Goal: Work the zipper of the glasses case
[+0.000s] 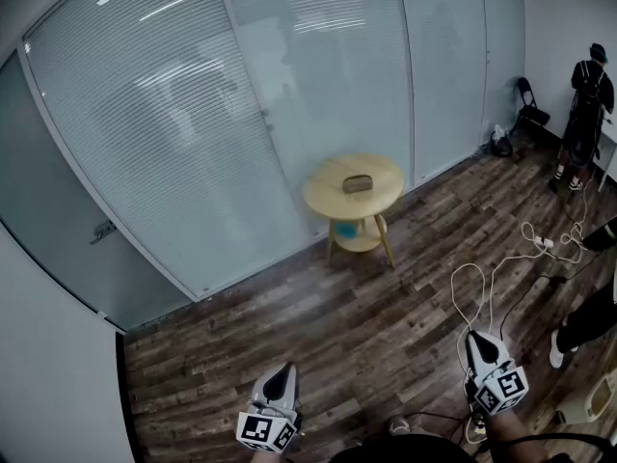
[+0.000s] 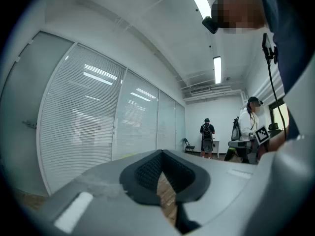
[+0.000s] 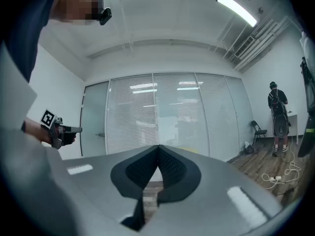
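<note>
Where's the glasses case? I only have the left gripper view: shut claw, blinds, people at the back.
Observer: Head view shows the glasses case lying on top of the round wooden table, beside the glass partition.
Operator: Either claw near it?
Observer: No. The left claw and the right claw both sit low in the head view, with a stretch of wooden floor between them and the table.
Operator: Right claw holding anything?
Observer: No. The right gripper view shows its jaws together with nothing between them.
</note>
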### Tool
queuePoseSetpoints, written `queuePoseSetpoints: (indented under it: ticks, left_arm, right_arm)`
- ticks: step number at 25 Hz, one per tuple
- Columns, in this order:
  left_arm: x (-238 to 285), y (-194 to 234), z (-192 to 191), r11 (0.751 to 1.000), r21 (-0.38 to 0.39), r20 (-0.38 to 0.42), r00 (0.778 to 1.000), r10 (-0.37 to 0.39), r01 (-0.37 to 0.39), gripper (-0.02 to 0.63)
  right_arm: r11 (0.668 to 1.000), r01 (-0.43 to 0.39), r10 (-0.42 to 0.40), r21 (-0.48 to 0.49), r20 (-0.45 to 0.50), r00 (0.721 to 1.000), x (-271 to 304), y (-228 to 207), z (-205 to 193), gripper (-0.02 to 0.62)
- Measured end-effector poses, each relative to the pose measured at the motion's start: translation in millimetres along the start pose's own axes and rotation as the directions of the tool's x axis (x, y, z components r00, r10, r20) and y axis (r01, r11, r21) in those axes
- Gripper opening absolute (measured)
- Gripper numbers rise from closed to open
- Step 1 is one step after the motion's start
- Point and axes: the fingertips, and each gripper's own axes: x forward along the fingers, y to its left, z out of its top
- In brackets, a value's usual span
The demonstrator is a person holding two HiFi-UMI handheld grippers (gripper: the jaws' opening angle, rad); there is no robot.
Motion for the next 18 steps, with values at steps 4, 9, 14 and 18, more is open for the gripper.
queuePoseSetpoints:
  ticks: [4,9,14,18]
  left_arm:
    - [12,-7,1,1.0,0.005,0.01,1.0,-0.019,0.019,0.003]
    - [20,-7,1,1.0,0.016,0.01,1.0,0.009,-0.009,0.003]
    - [39,-15,2,1.0,0.012,0.006,1.0,0.019,-0.019,0.003]
    - [65,-18,4,0.999,0.031,0.012,1.0,0.028,-0.029,0.003]
  right_arm:
    - [1.0,0.009,-0.009,-0.007,0.015,1.0,0,-11,5,0.006]
    - [0.999,0.032,-0.032,0.017,-0.014,0.999,-1,-31,-8,0.006]
    - [0.999,0.021,-0.023,0.045,0.05,0.998,4,-50,3,0.006]
    - [0.998,0.045,-0.046,0.033,0.039,0.998,20,-75,-2,0.007]
